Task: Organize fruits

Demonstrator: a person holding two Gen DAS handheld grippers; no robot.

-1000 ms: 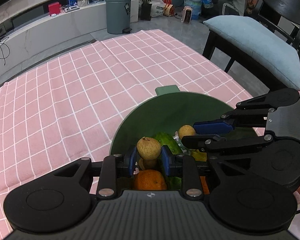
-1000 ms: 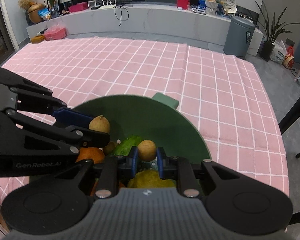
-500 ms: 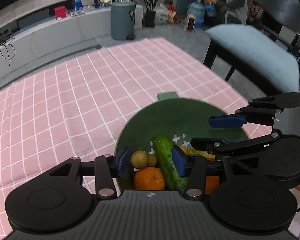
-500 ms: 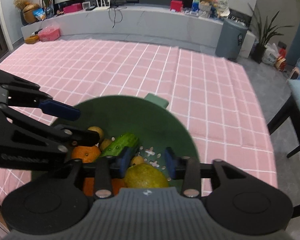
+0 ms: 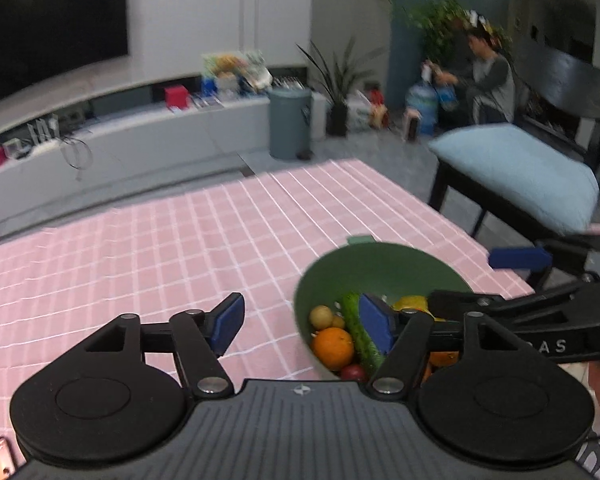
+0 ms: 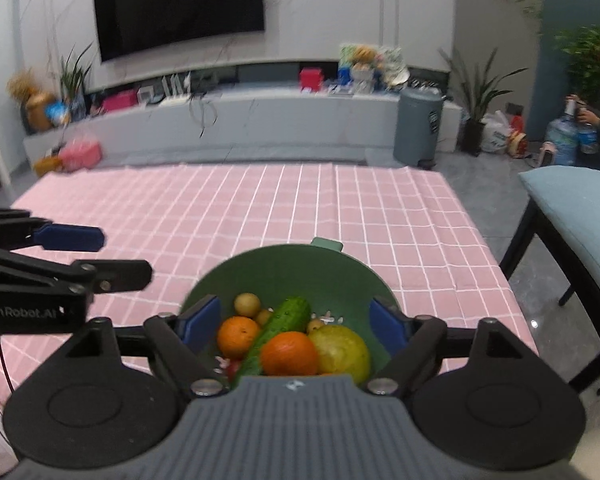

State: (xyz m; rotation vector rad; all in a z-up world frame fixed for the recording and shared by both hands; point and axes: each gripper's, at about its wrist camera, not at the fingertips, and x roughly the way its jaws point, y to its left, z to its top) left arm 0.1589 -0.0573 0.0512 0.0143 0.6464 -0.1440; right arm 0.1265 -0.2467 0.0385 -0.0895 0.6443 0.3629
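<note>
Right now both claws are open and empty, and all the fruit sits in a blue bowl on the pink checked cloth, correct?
Not quite: the round plastic bowl is green, not blue, as the right wrist view shows. Left claw and right claw are open and empty; the fruit is inside, on the pink checked cloth.

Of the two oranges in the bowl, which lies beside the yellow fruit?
The nearer orange, touching the yellow fruit; the other orange lies across the cucumber.

left wrist: looks forward over left gripper (image 5: 302,322), above the pink-checked surface (image 5: 160,248), green bowl (image 5: 380,268) close at lower right | right wrist: sits close above the same green bowl (image 6: 292,268), facing the TV wall | shared: bowl, surface, grey bin (image 6: 418,126)
</note>
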